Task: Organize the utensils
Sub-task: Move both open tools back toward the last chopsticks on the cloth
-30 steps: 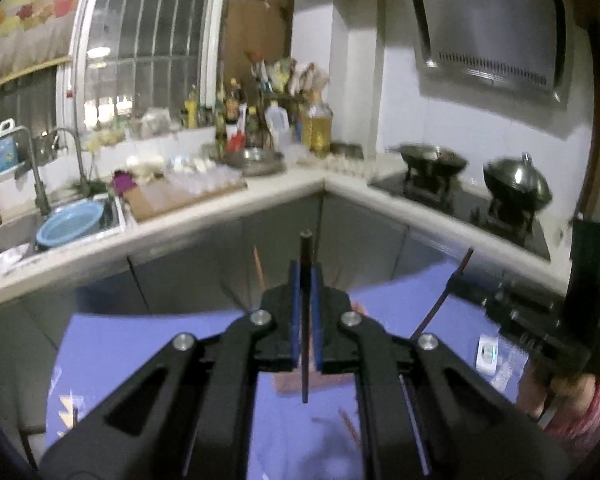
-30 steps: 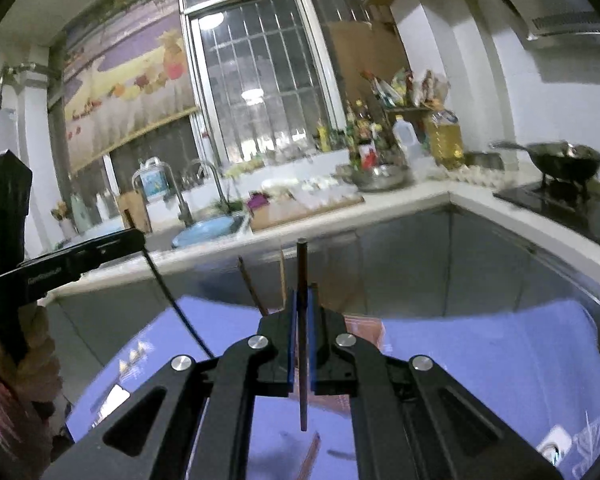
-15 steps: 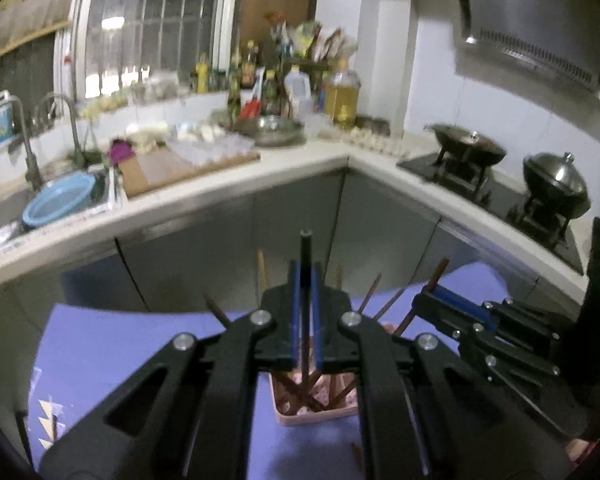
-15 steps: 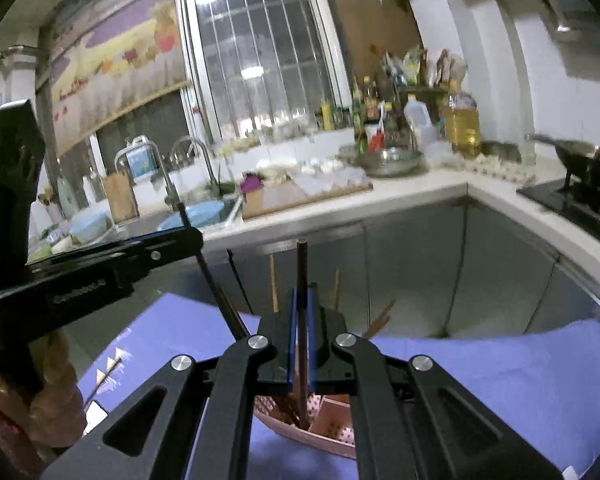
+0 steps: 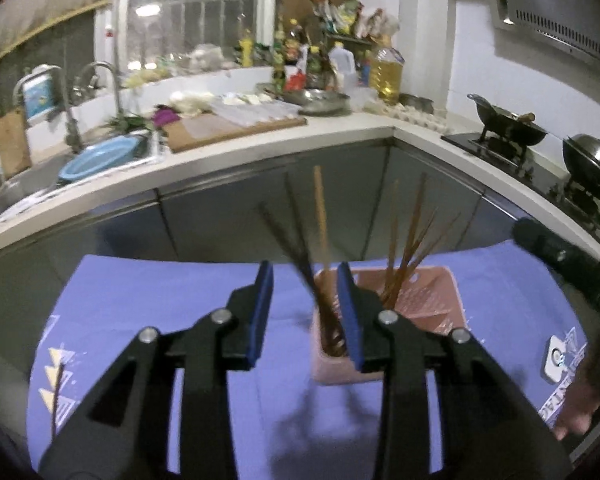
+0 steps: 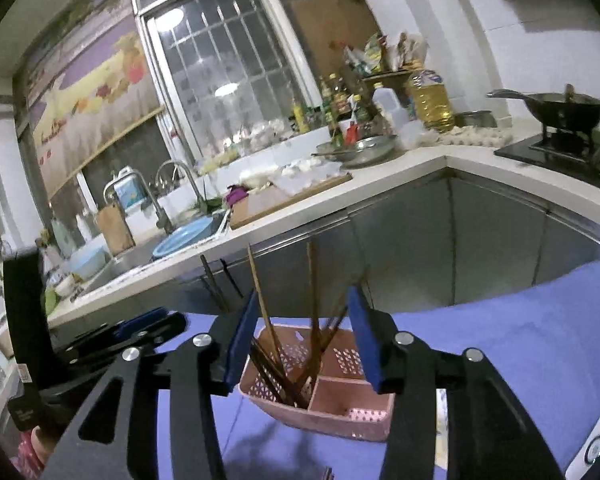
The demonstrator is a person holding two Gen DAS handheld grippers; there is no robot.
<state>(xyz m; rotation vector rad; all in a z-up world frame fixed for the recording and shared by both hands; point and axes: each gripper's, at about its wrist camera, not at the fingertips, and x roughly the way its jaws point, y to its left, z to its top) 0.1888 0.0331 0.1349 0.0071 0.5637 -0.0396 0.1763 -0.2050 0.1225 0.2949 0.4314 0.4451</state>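
Both tools wide open, empty, left tool [image 5: 304, 312], right tool [image 6: 304, 344]

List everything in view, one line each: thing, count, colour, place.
chopsticks: several, brown and dark, standing in the basket
basket: one, pink, on the cloth
cloth: one, purple, under the basket
loose chopstick: one, dark, on the cloth at its left edge
basin: one, blue, in the sink
cutting board: one, wooden, on the counter
oil bottle: one, yellow, counter corner
wok: one, black, on the stove
left gripper: black, blue pads, open
right gripper: black, blue pads, open
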